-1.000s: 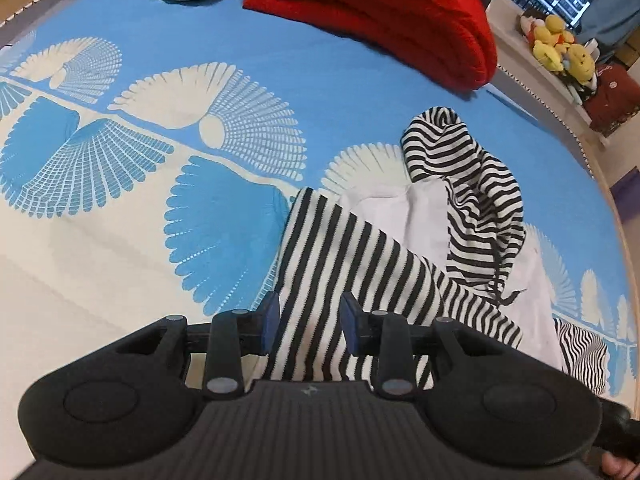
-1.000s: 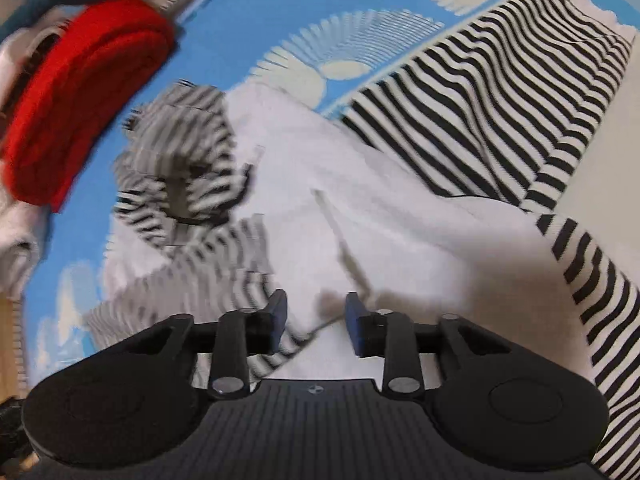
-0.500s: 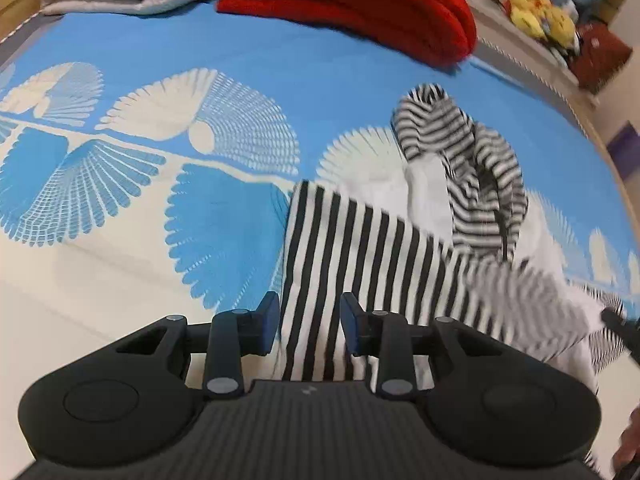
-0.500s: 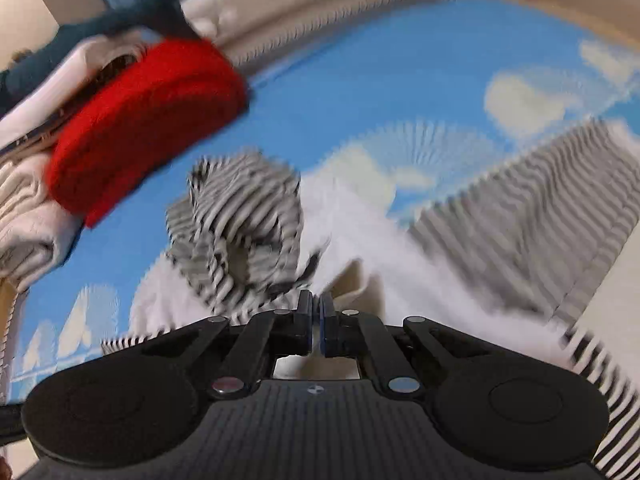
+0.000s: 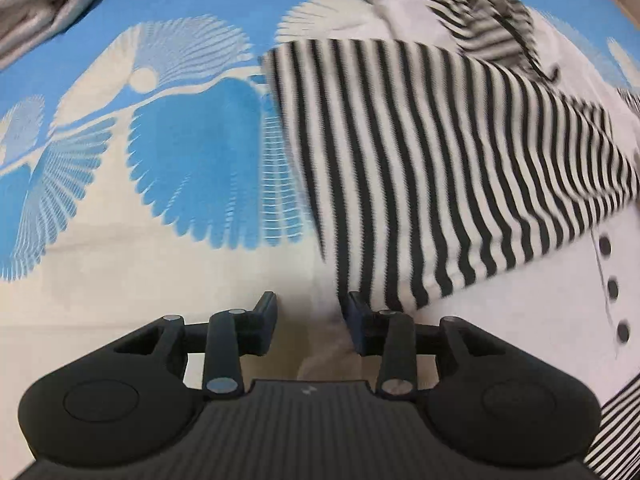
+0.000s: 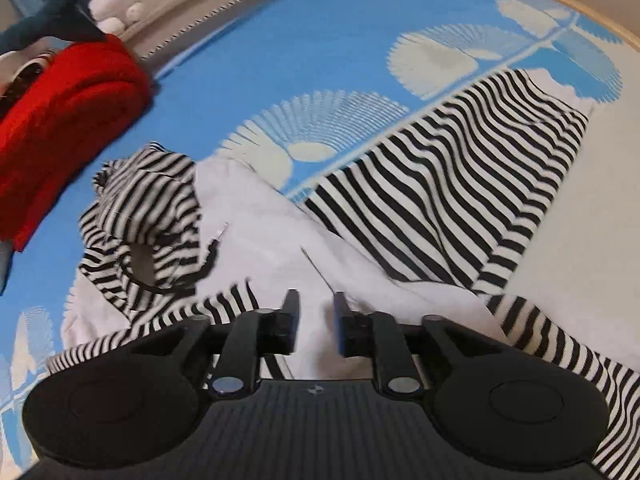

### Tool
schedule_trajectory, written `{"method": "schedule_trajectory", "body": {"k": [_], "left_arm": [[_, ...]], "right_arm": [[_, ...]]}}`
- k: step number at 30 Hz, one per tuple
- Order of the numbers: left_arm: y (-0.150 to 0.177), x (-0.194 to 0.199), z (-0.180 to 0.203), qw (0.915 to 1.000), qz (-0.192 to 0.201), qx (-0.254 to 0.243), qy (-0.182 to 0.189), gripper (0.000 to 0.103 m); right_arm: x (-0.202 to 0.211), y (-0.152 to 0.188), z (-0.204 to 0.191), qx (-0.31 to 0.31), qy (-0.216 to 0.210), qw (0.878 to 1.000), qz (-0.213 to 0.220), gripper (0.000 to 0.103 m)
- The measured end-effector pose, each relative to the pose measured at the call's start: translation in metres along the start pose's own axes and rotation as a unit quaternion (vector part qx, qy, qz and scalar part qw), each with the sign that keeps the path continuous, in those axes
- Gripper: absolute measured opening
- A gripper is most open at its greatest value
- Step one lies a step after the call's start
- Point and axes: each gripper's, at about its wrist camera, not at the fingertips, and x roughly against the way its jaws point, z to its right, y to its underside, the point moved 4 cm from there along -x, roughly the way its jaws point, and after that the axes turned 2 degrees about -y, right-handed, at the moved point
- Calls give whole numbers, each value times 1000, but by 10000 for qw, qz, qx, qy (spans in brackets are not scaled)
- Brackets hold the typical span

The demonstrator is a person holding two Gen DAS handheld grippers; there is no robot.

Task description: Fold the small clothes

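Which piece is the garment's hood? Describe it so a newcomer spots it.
On the blue fan-patterned bedspread lies a white garment with striped sleeves. The hood bunches at its end nearest the red blanket: the only crumpled striped part, with a dark opening.

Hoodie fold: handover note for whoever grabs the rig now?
Left gripper: jaws opening, nothing clamped, low over the hoodie's near edge by the striped sleeve.
Right gripper: jaws opening, empty, over the white body.
Hoodie lies on the blue bedspread, striped hood crumpled at its top.
Done: one striped sleeve laid across the body.
Left: other sleeve, hood, final folds.
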Motion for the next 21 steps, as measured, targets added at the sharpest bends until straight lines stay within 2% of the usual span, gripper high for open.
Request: {"method": "schedule_trajectory", "body": {"k": [2, 3, 6, 7, 9, 10, 11, 12, 14, 15, 17, 18, 19, 21], "left_arm": [[-5, 10, -3, 9993, 174, -19, -318, 34], [-7, 14, -3, 9991, 271, 65, -316, 34], [-14, 23, 2, 9956, 416, 571, 610, 34], [-14, 23, 7, 9948, 441, 516, 763, 34], [-10, 15, 16, 9979, 316, 141, 548, 33], [-6, 5, 18, 9996, 122, -70, 226, 32], [-1, -2, 16, 9997, 29, -229, -70, 40], [1, -4, 13, 9995, 74, -263, -162, 42], [-1, 4, 12, 9997, 156, -90, -150, 36], [-4, 13, 16, 9993, 320, -123, -136, 36], [-10, 24, 29, 9978, 617, -229, 104, 36], [-10, 24, 33, 9976, 608, -223, 263, 36], [-7, 18, 36, 9984, 428, -209, 309, 36], [1, 3, 39, 9995, 82, -271, 113, 36]], "right_arm": [[-1, 0, 1, -63, -49, 9999, -122, 24], [-3, 0, 2, -98, -63, 9998, -184, 24], [-3, 2, 2, -121, -131, 9994, -283, 24], [-4, 2, 2, -111, -150, 9994, -283, 24], [-5, 3, 2, -91, -201, 9992, -324, 24], [-6, 3, 3, -94, -220, 9991, -350, 24], [-7, 4, 4, -81, -245, 9989, -388, 24], [-9, 4, 4, -54, -277, 9987, -435, 24], [-15, 8, 3, 34, -429, 9972, -607, 25], [-18, 10, 3, 71, -489, 9964, -689, 25], [-23, 15, 2, 163, -530, 9951, -824, 26], [-26, 17, 3, 191, -492, 9948, -873, 27], [-29, 19, 5, 185, -428, 9947, -919, 27], [-39, 24, 15, 75, -245, 9939, -1071, 29]]}}
